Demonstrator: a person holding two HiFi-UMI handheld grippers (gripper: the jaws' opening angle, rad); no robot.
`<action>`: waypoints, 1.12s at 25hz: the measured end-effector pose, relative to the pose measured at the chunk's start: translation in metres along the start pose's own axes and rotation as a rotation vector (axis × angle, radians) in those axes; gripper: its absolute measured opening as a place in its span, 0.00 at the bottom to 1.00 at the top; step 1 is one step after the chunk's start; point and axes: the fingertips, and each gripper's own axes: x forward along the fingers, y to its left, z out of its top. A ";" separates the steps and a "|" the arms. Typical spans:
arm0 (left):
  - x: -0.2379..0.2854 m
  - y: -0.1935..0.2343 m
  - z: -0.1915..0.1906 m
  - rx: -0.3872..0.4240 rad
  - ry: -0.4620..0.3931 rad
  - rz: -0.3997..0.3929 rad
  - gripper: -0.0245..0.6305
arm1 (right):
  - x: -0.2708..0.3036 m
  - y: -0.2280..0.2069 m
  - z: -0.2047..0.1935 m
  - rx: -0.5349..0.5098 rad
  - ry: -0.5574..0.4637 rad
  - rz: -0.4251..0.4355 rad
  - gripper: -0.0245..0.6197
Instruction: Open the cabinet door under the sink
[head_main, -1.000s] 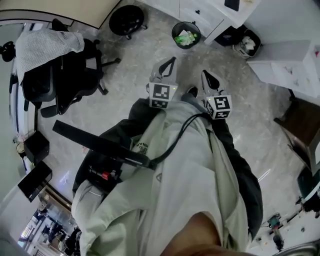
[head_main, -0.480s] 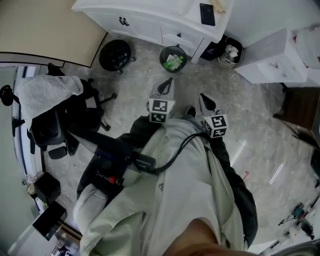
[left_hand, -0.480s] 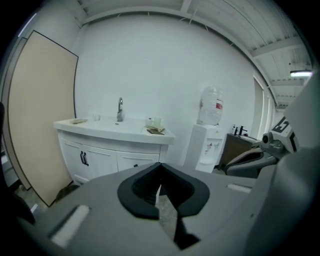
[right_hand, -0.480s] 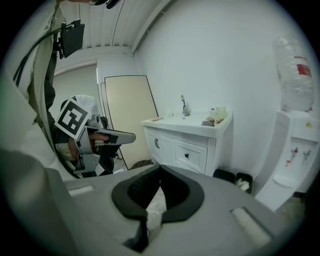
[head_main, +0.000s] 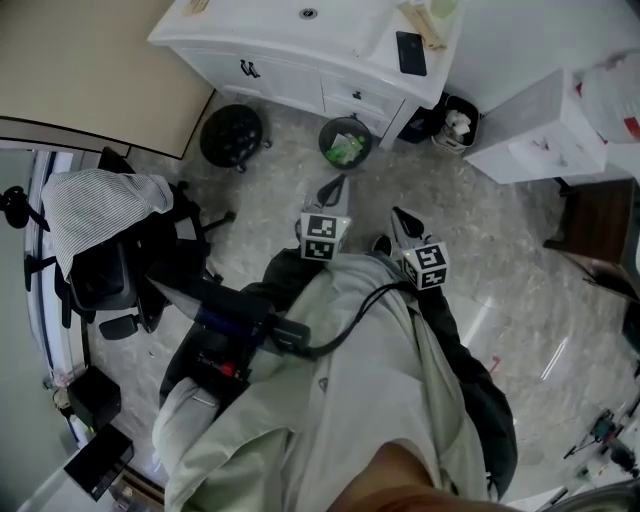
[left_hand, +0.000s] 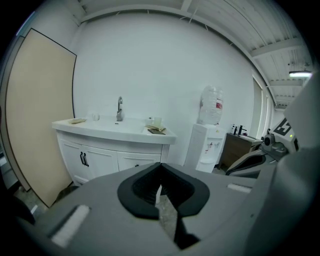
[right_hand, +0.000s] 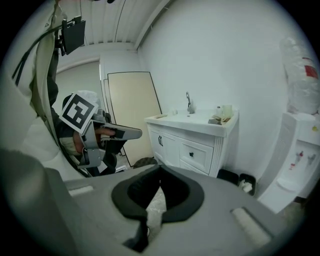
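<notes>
The water bottle bears a red label, print unreadable

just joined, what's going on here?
A person stands a few steps short of the vanity with a gripper in each hand. The left gripper and right gripper are both shut, empty and pointed toward it; neither touches anything. The doors under the sink are closed, so the opening has not begun.
</notes>
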 end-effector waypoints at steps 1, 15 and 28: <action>-0.001 0.002 -0.001 -0.005 0.000 0.008 0.05 | 0.000 0.002 0.000 -0.008 0.002 0.005 0.04; -0.025 -0.003 -0.027 -0.010 0.051 0.042 0.05 | -0.004 0.019 -0.018 -0.001 0.029 0.062 0.04; -0.026 -0.017 -0.036 -0.016 0.055 0.040 0.05 | -0.017 0.016 -0.029 -0.001 0.042 0.058 0.04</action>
